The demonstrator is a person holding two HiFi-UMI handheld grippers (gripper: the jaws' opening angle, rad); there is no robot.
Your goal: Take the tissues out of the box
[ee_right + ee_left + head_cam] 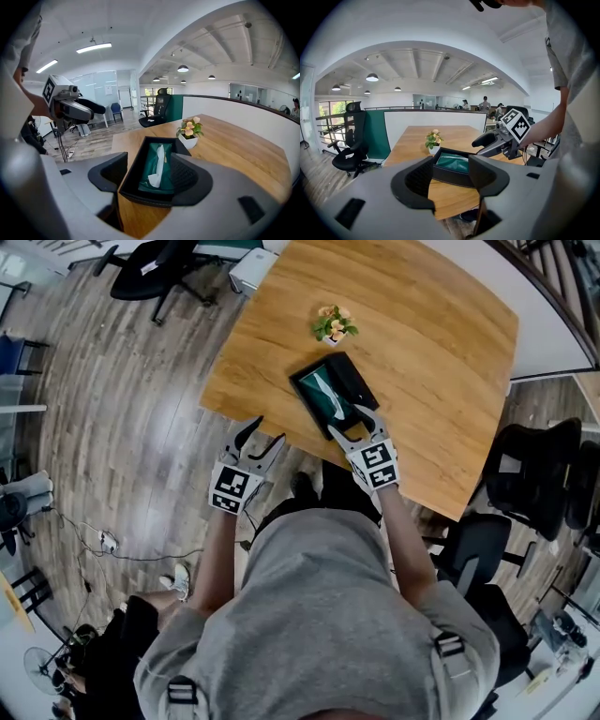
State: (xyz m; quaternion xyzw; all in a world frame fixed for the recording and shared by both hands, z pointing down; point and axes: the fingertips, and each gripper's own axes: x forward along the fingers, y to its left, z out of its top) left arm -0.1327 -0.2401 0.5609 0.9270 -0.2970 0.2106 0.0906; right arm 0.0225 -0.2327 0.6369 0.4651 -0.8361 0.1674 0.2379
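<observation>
A black tissue box (336, 390) lies on the wooden table (431, 352), with a green pack inside and a white tissue (158, 168) sticking up from its slot. My right gripper (352, 422) hovers at the box's near end, open. In the right gripper view the box (140, 161) shows between and just beyond the spread jaws of that gripper (149, 177). My left gripper (266, 431) is open and empty, off the table's near-left edge. In the left gripper view its jaws (451, 180) frame the box (451, 169) ahead, and the right gripper (499, 139) is at the right.
A small potted flower (333, 324) stands just beyond the box, seen also in the gripper views as the pot (190, 131) and the pot (433, 140). Black office chairs (534, 474) stand right of the table, another chair (155, 268) at the far left. Cables lie on the wooden floor (103, 540).
</observation>
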